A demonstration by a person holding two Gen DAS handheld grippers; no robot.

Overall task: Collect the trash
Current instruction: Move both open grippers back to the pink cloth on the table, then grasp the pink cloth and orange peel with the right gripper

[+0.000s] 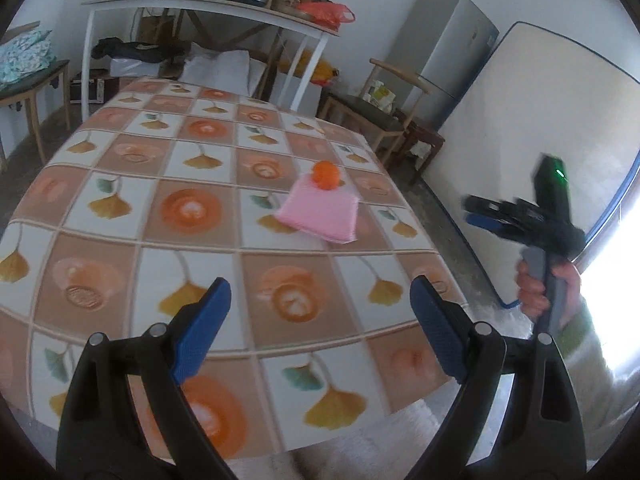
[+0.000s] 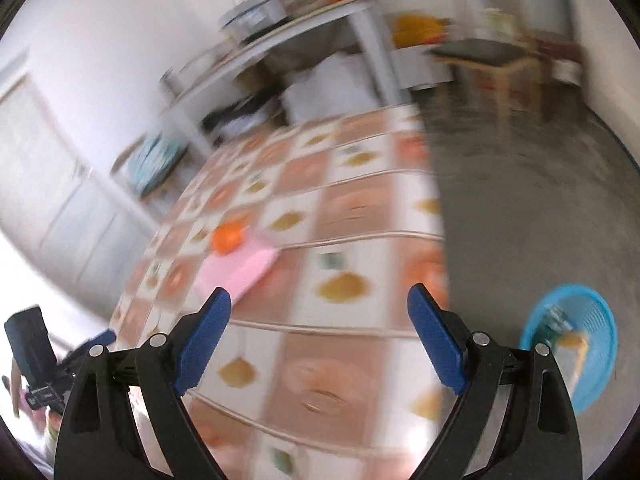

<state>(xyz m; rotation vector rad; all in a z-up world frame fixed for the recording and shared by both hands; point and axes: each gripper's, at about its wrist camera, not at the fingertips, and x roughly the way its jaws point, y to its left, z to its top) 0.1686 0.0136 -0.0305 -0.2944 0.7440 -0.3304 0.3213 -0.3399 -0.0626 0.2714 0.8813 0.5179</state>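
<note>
Orange, crumpled and round, a small ball of trash (image 1: 326, 175) sitting on the far edge of a folded pink cloth (image 1: 322, 214), right of centre on a table (image 1: 120, 216) covered in a checked print of ginkgo leaves and coffee cups. Touching the cloth, apart from both tools. Same orange ball (image 2: 227, 237) and pink cloth (image 2: 236, 272) blurred in the right wrist view, ahead and to the left of the fingers.

Left gripper (image 1: 320, 328) hovering above the near part of the table, blue pads spread wide with nothing between them. Right gripper (image 2: 320, 336) likewise spread wide and empty, above the table's right-hand edge; seen from the left wrist as a dark tool (image 1: 532, 216) with a green light, off the table's right side, gripped by a hand (image 1: 536, 292) on its grey handle. Left tool visible low at the left edge of the right wrist view, too blurred to detail.

Blue plastic basket (image 2: 580, 344) on the grey floor just right of the table, some paper or packaging inside, contents not clear.

Beyond the table: white-framed shelf table (image 1: 208, 12) loaded with a metal pot, bottles and a red bag; wooden chair (image 1: 376, 112); grey refrigerator (image 1: 444, 52); mattress (image 1: 532, 120) leaning upright on the right wall; stool with patterned fabric (image 1: 24, 56) at left.
</note>
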